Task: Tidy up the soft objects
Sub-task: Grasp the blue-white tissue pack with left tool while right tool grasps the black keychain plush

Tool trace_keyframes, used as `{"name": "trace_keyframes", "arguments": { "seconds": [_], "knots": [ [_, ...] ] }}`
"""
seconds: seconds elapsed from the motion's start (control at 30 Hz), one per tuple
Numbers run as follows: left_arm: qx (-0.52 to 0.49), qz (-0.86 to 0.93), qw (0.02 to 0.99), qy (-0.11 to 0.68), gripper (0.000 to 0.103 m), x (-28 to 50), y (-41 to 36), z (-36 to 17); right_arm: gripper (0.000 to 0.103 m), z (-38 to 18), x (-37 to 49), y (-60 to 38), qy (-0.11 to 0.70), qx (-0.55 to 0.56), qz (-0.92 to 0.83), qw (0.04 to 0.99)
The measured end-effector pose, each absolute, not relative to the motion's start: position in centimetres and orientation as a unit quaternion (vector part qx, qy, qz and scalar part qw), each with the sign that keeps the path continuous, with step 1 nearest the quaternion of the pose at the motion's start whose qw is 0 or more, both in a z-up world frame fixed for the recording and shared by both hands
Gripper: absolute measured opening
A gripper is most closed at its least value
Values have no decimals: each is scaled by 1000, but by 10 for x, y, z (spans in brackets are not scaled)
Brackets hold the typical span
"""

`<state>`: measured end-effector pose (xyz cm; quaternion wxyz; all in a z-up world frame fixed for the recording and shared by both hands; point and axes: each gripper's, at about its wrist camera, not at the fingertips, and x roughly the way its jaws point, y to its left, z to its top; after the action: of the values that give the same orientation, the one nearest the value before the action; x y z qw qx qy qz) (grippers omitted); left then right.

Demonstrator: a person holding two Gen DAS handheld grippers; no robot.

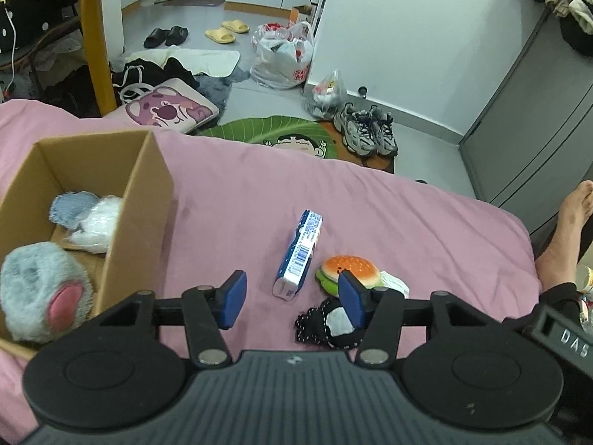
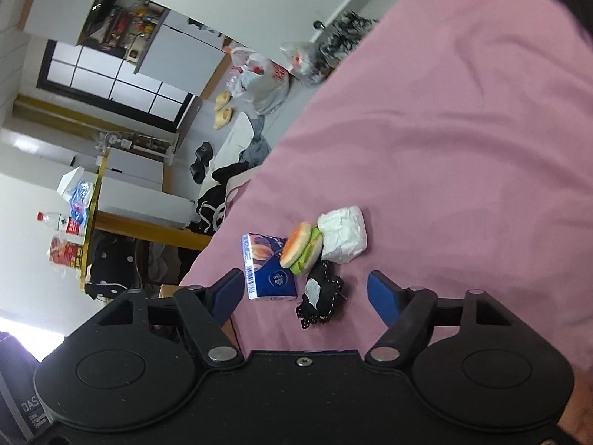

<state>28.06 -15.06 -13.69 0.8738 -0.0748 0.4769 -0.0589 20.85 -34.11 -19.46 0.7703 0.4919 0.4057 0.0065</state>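
On the pink bedsheet (image 1: pixel 389 215) lie a blue tissue pack (image 1: pixel 298 256), a toy hamburger (image 1: pixel 350 269), a white wrapped packet (image 1: pixel 394 283) and a black lace-trimmed cloth piece (image 1: pixel 328 324). My left gripper (image 1: pixel 292 298) is open just above them, holding nothing. A cardboard box (image 1: pixel 148 200) at the left holds a grey plush with a pink patch (image 1: pixel 44 293) and a blue-and-white plush (image 1: pixel 87 218). In the tilted right wrist view the tissue pack (image 2: pixel 268 267), hamburger (image 2: pixel 302 248), white packet (image 2: pixel 343 235) and black cloth (image 2: pixel 320 296) lie ahead of my open right gripper (image 2: pixel 305 293).
Beyond the bed edge the floor carries a pink cushion (image 1: pixel 170 109), a green mat (image 1: pixel 274 131), sneakers (image 1: pixel 365 129), plastic bags (image 1: pixel 285 55) and slippers (image 1: pixel 222 31). A grey cabinet (image 1: pixel 533 118) stands right. A person's bare foot (image 1: pixel 567 230) rests at the bed's right edge.
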Motion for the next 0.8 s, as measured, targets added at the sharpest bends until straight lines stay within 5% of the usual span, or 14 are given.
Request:
{"name": "trace_keyframes", "arguments": {
  "seconds": [0.33, 0.47, 0.8],
  "knots": [
    [-56, -51, 867, 492, 50, 308, -168, -170, 58, -225, 215, -336, 431, 512, 12, 743],
    [-58, -36, 867, 493, 23, 313, -169, -184, 55, -230, 219, -328, 430, 511, 25, 744],
    [-78, -32, 871, 484, 16, 303, -158, -171, 34, -238, 232, -314, 430, 492, 25, 756]
  ]
}}
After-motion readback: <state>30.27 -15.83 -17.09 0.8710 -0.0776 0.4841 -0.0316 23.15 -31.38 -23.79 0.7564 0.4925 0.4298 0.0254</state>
